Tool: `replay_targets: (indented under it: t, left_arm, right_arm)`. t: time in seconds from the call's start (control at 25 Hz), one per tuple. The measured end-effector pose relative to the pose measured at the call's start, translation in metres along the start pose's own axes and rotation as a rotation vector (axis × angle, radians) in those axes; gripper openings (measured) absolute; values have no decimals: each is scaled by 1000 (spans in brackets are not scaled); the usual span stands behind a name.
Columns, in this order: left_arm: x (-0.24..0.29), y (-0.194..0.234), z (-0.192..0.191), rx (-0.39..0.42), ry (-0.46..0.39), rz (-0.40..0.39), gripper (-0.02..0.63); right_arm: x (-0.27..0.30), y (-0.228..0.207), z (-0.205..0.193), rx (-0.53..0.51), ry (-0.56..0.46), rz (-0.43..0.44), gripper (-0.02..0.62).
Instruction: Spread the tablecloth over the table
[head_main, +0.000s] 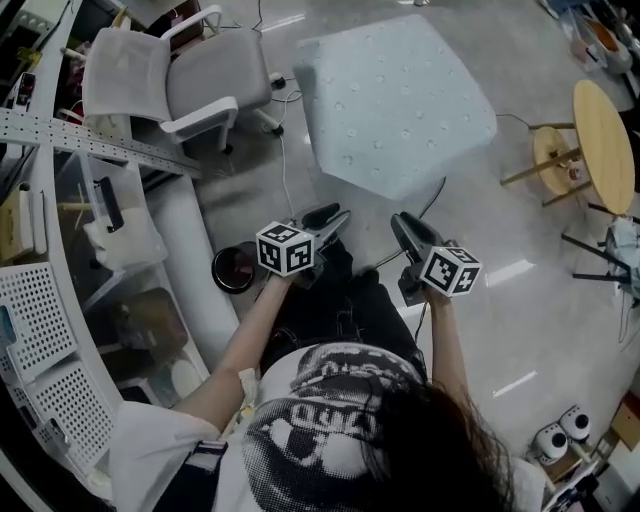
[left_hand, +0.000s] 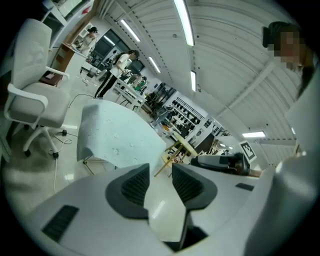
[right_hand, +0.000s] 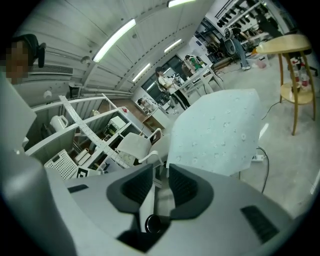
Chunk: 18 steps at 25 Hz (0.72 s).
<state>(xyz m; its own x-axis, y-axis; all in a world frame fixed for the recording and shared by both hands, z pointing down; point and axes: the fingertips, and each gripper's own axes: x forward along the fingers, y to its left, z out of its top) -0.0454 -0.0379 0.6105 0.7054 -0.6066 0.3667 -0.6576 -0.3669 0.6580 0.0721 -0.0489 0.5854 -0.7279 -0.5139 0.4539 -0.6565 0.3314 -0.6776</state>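
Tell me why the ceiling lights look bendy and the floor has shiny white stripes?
Left gripper view: the wide-angle lens curves the ceiling light strips and darkens the corners. Right gripper view: the same bending on its light strip. Head view: the white stripes on the floor are glare, lamps reflecting off its glossy surface.

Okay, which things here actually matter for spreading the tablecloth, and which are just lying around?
For the job: tablecloth, already draped out flat; left gripper and right gripper, both open and empty.

Just lying about: white office chair; round wooden side table; dark round container on the floor; white shelving.
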Motion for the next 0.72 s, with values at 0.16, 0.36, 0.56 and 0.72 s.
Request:
replay_targets:
  t: [0.16, 0.36, 0.56, 0.72]
  left_arm:
    - [-13, -33, -16, -1, -41, 8, 145]
    - [-24, -74, -29, 26, -101, 13, 144]
    - [-35, -112, -37, 57, -151, 10, 130]
    - [-40, -137, -44, 91, -169, 7, 102]
  right_arm:
    - [-31, 12, -9, -24, -21, 38, 89]
    - [-68, 23, -17, -70, -42, 77, 70]
    - [-99, 33, -24, -102, -59, 103, 44]
    - [-117, 37, -29, -133, -59, 111, 15]
